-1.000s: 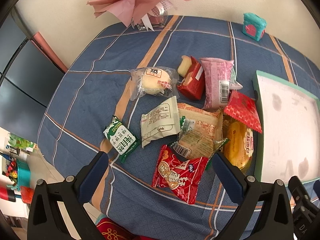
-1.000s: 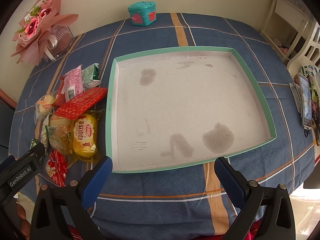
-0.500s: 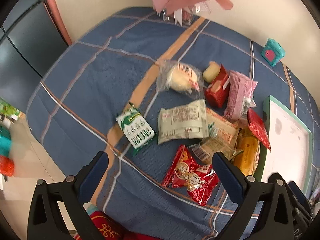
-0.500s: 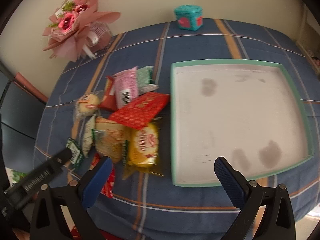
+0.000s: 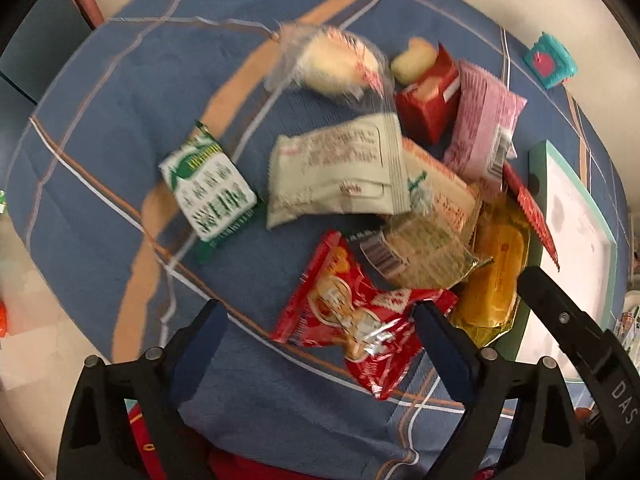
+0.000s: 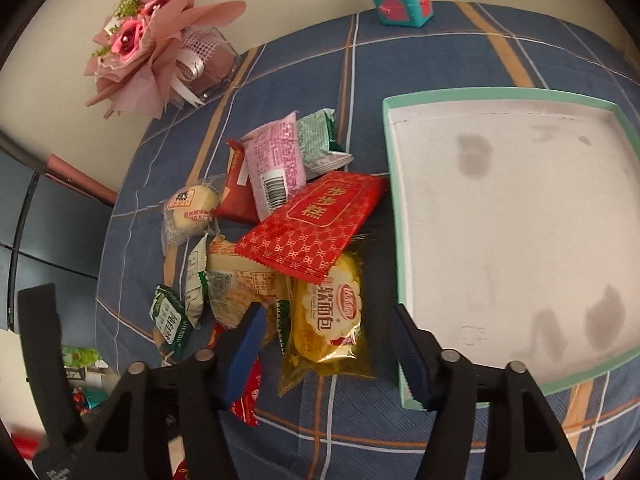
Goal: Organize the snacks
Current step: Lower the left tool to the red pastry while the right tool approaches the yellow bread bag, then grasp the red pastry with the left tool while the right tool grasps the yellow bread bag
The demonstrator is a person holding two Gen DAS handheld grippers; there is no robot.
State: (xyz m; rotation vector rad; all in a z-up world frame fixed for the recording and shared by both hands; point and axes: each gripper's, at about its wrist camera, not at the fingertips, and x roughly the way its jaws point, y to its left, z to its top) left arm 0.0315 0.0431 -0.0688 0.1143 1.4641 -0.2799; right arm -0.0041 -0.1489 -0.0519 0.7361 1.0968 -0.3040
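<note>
Only the right view is showing the bouquet (image 6: 160, 40) at 11 o'clock; both are showing one tray (image 6: 400, 240) and roughly ten packets (some overlapping). The left gripper (image 5: 320, 320) is closing over the red packet (image 5: 352, 316), untouched; the right gripper (image 6: 332, 328) is closing around the yellow bun (image 6: 328, 312), pads apart.

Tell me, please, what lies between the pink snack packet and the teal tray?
In the right wrist view, a green packet lies beside the pink packet on the tray's side; from there to the tray only bare blue checked tablecloth shows.
</note>
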